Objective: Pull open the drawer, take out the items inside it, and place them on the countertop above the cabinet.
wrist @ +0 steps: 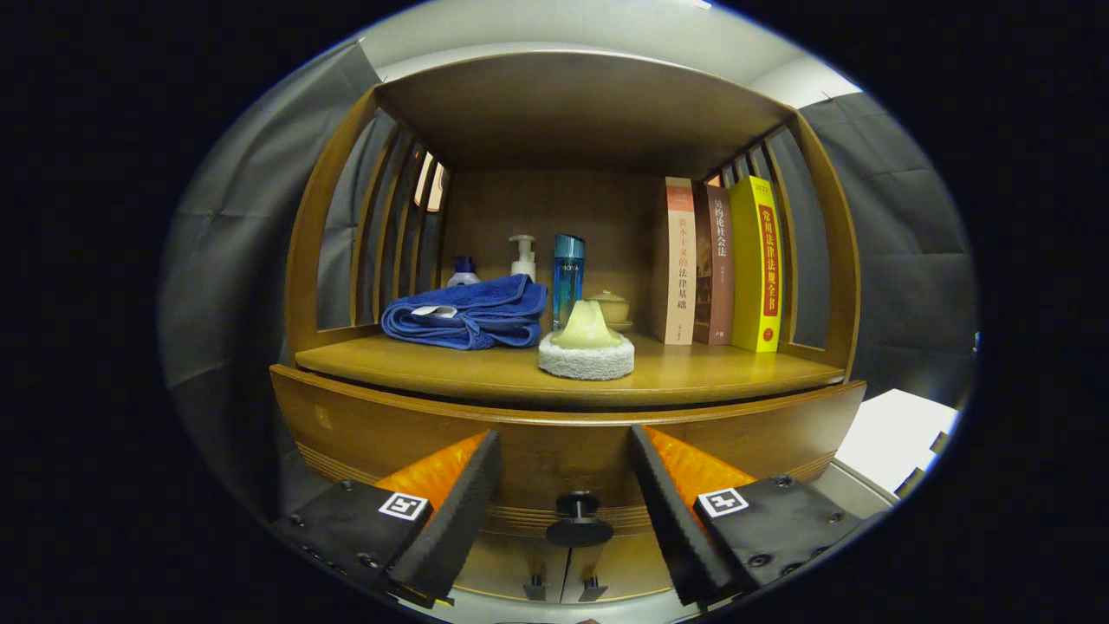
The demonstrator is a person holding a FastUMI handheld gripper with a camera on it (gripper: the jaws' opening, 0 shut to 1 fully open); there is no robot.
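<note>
Gripper (565, 485) fingers spread wide, nothing held. The drawer knob (579, 518) sits between the 2 fingers, roughly level w/ their tips, not touched by either. Drawer front (554, 451) looks flush w/ the cabinet, i.e. shut; can't see inside, so no telling if anything's in it.

Beyond the fingers, on the countertop (693, 373) above the drawer: folded blue towel (468, 314) beyond the left finger, round white pad w/ a pale green cone-shaped piece on it (586, 342) straight ahead near the front edge, blue bottle (567, 276) behind that, 2 pump bottles (522, 256) behind the towel, small lidded cup (611, 308) further back, 3 books (719, 264) upright beyond the right finger.

Judgement: scene fits 2 stages. Either the drawer is shut w/ items inside and the countertop things are just furnishing, or some of those things came out of the drawer and it's been pushed shut again. 1 frame can't settle which. Fingers lined up on the knob suit a grab there, or a release.
</note>
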